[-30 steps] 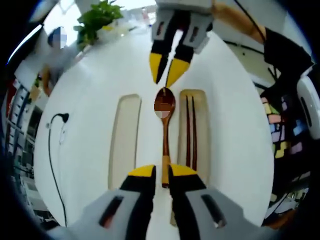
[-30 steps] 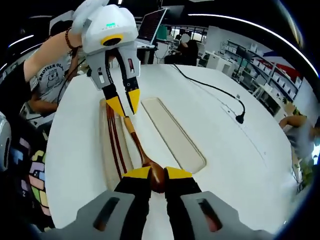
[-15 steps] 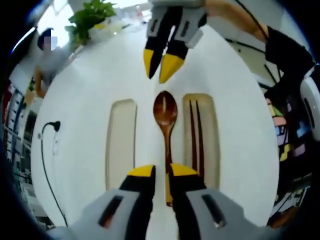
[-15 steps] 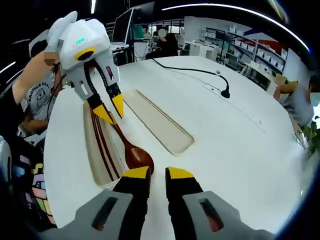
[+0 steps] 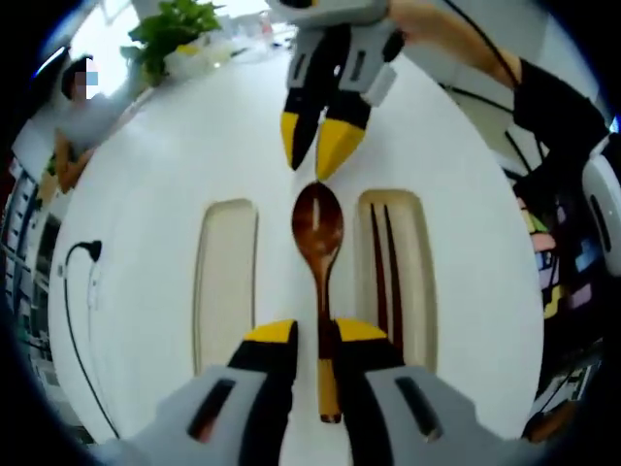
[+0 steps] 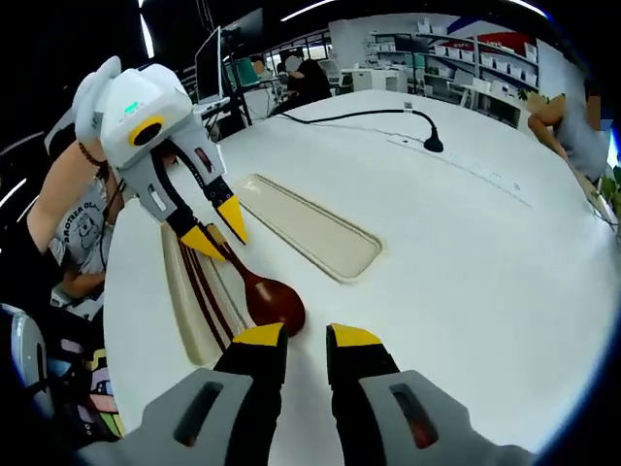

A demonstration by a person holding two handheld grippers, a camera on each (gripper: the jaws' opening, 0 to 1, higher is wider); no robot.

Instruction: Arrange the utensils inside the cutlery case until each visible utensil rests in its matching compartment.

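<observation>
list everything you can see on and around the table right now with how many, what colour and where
spoon: one, brown wood, on the table between the two trays
chopsticks: two, dark brown, in the tray beside the spoon
trays: two, beige; the other holds nothing
table: one, white
cable: one, black, far side of table
plant: one, green, table edge
left tool: yellow tips astride the spoon handle
right tool: yellow tips, near the spoon bowl

A leafy green potted plant (image 5: 173,34) stands at the far edge of the round white counter (image 5: 175,175). A black cable with a plug (image 6: 388,113) lies across the counter, and grey shelving units (image 6: 456,73) line the room behind.
</observation>
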